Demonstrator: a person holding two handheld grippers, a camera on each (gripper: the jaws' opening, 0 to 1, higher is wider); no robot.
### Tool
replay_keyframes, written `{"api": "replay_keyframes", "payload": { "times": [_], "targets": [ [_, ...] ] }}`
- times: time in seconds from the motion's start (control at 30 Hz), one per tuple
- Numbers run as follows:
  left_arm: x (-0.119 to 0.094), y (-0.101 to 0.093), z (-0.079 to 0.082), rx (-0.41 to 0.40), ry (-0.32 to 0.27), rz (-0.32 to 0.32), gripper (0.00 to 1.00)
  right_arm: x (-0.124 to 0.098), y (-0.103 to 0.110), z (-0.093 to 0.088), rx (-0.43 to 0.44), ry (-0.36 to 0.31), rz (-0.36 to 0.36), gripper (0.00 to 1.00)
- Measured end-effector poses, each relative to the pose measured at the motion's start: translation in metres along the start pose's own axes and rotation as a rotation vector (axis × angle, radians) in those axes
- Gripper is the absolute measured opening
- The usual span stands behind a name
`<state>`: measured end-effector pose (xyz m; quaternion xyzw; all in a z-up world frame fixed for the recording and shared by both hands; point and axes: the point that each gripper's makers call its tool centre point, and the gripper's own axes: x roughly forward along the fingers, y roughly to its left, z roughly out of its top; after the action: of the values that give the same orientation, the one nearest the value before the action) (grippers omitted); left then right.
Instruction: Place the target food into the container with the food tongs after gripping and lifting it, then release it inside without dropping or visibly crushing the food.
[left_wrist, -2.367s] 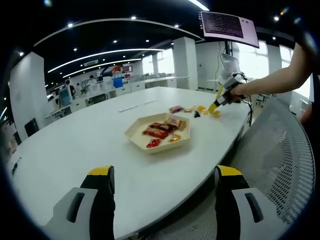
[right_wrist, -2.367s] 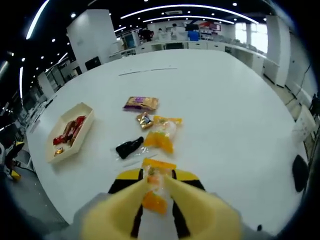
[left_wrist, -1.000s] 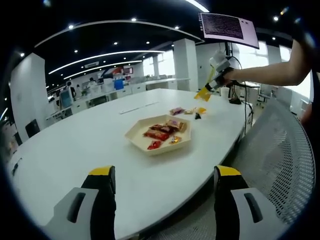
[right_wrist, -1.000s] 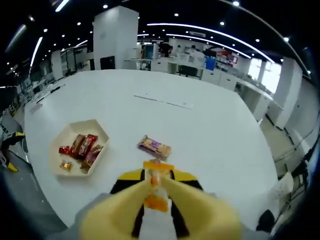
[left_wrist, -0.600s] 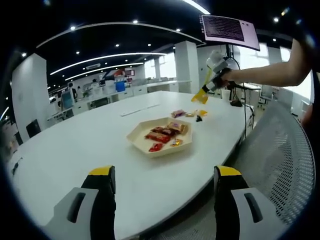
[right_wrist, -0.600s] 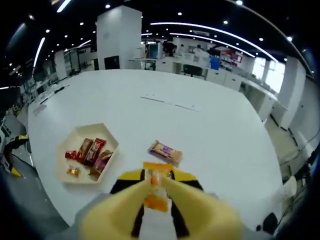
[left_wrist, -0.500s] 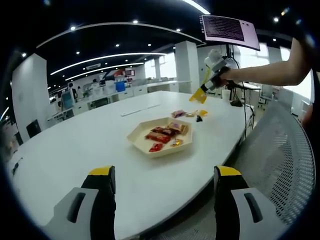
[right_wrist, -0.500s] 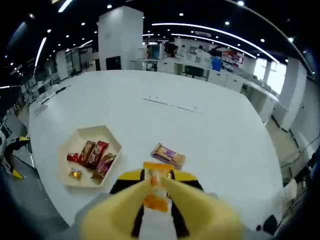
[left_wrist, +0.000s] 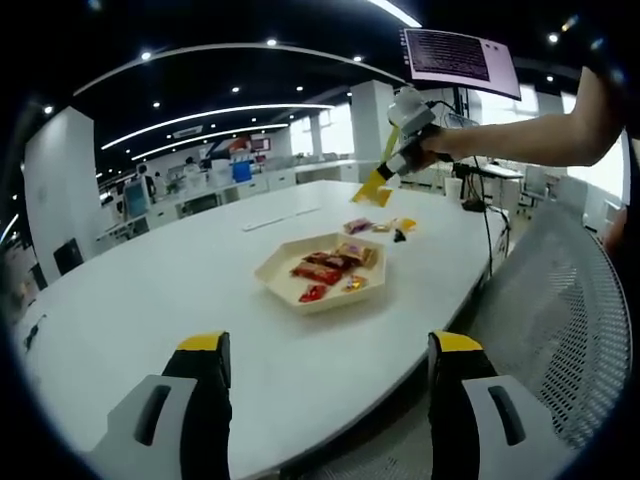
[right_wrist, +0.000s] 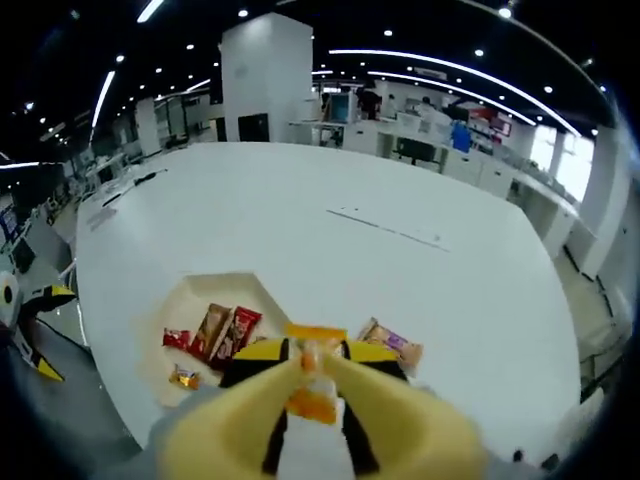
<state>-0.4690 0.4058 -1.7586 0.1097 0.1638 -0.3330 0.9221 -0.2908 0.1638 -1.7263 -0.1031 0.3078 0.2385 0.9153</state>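
1. In the left gripper view, my left gripper (left_wrist: 325, 400) sits low at the near edge of the big white oval table (left_wrist: 150, 300), its two black, yellow-tipped jaws spread wide with nothing between them.
2. In the right gripper view, my right gripper (right_wrist: 312, 368) grips the yellow plastic food tongs (right_wrist: 375, 420), whose two arms converge and pinch a small orange-and-yellow wrapped snack packet (right_wrist: 313, 390); the packet hangs in the air, not touching the table.
3. Just beyond the tong tips in that view lies the cream hexagonal tray (right_wrist: 160, 350), holding several red and brown wrapped bars and one small gold-wrapped sweet (right_wrist: 184, 377). The packet appears to hang near the tray's edge, though the tongs hide the exact spot.
4. A purple-and-tan wrapped snack (right_wrist: 391, 345) lies on the table just beside the tray.
5. In the left gripper view the same tray (left_wrist: 275, 270) sits mid-table, and my right arm reaches in from the right, holding the packet (left_wrist: 372, 190) high above the table, beyond the tray.
6. Past the tray, more loose wrapped snacks (left_wrist: 378, 228) lie on the tabletop.
7. A white mesh chair back (left_wrist: 570, 310) stands at the table's right side.
8. Farthest off, a hanging display screen (left_wrist: 458, 55) shows purple text.
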Motion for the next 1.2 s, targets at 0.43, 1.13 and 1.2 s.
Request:
{"api": "replay_keyframes", "payload": {
  "times": [0.43,1.13,1.2],
  "targets": [
    [0.000,0.002,0.001,-0.005,-0.008,0.010,0.77,0.023,0.053,0.043,-0.068,-0.039,0.116,0.19],
    [0.000,0.002,0.001,-0.001,-0.009,0.010,0.75,0.026,0.086,0.055,-0.115,-0.072,0.237,0.30],
    [0.000,0.002,0.001,0.003,-0.008,0.008,0.74,0.024,0.083,0.052,-0.116,-0.072,0.232,0.30]
  ]
}}
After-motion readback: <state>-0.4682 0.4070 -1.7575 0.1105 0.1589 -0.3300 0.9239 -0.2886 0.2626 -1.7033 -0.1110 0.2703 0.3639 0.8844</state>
